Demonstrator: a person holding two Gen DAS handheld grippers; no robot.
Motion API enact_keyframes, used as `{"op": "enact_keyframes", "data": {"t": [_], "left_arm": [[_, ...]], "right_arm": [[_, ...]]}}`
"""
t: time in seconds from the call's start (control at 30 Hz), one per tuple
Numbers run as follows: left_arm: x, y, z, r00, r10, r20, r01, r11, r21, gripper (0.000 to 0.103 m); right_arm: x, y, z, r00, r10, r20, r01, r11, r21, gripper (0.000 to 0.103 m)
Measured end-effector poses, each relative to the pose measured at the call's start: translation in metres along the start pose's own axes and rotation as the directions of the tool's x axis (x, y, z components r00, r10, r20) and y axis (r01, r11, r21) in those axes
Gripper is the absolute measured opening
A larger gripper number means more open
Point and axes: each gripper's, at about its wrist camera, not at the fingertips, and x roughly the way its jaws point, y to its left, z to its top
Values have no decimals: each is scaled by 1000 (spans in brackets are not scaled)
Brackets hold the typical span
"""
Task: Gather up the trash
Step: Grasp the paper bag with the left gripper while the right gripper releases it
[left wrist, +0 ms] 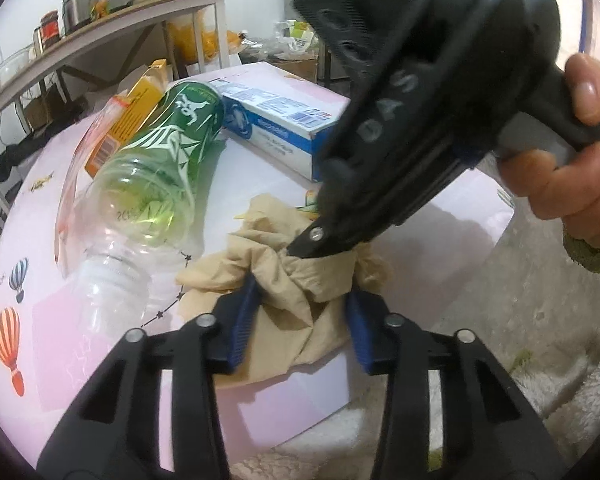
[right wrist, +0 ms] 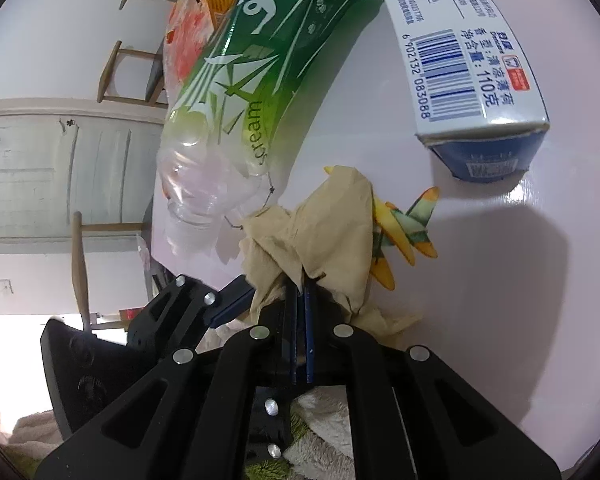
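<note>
A crumpled tan tissue (left wrist: pixel 296 292) (right wrist: pixel 324 224) lies near the front edge of the pale pink table (left wrist: pixel 80 340). My left gripper (left wrist: pixel 302 316) has its blue pads (left wrist: pixel 242 320) pressed against both sides of the bunched tissue. The right gripper (left wrist: pixel 306 246) comes down from the upper right, held by a hand, with its tip in the top of the same tissue. In the right wrist view its jaws (right wrist: pixel 301 284) stand nearly together and pinch a fold of the tissue. An empty green-labelled plastic bottle (left wrist: pixel 156 184) (right wrist: pixel 260 80) lies on its side just left of the tissue.
A blue and white toothpaste box (left wrist: pixel 284 120) (right wrist: pixel 460 60) lies behind the tissue. A yellow box (left wrist: pixel 136 116) and a clear plastic bag (left wrist: pixel 76 200) sit beyond the bottle. A shelf (left wrist: pixel 100 36) with a pot stands at the back. A fuzzy rug (left wrist: pixel 560 380) lies below the table edge.
</note>
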Motion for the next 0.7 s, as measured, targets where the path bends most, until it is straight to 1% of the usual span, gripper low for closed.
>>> {"op": "enact_keyframes", "data": {"t": [0.03,0.1,0.13,0.17,0.2,0.27,0.33,0.4,0.5,0.6,0.7], "left_arm": [[1,1,0,1000,0,1,0,1000,0,36],[2,2,1,1000,4,3,-4,1000,4,34],[2,2,0,1000,5,4,-5,1000,5,34],[2,3,0,1000,8,4,-8,1000,4,32],[3,4,0,1000,13,5,-13,1000,1,29],[2,7,-1,1000,17,6,-17,1000,-14,24],[-5,15,-11,1000,16,8,-15,999,-33,19],[-5,19,-11,1000,15,7,-15,999,-45,14],[-5,23,-10,1000,14,-1,-14,998,-55,10],[-9,22,-10,1000,1,-9,-2,998,-64,9],[-13,26,-14,1000,-23,-9,22,995,-98,9]], "right_arm": [[-2,1,-1,1000,5,2,-5,1000,-2,9],[-7,3,-2,1000,10,11,-9,1000,-7,18],[-12,4,-3,1000,10,21,-10,1000,-12,20],[-17,5,-4,999,11,34,-10,1000,-17,27],[-21,6,-4,999,10,47,-9,1000,-21,36],[-36,11,-7,996,6,92,-2,999,-47,43],[-49,17,-8,992,10,127,-2,998,-66,45],[-63,22,-9,986,14,168,1,996,-85,49],[-77,28,-5,977,19,213,4,994,-105,53],[-87,36,0,966,17,257,16,992,-127,55],[-95,53,11,950,8,312,46,985,-167,58]]}}
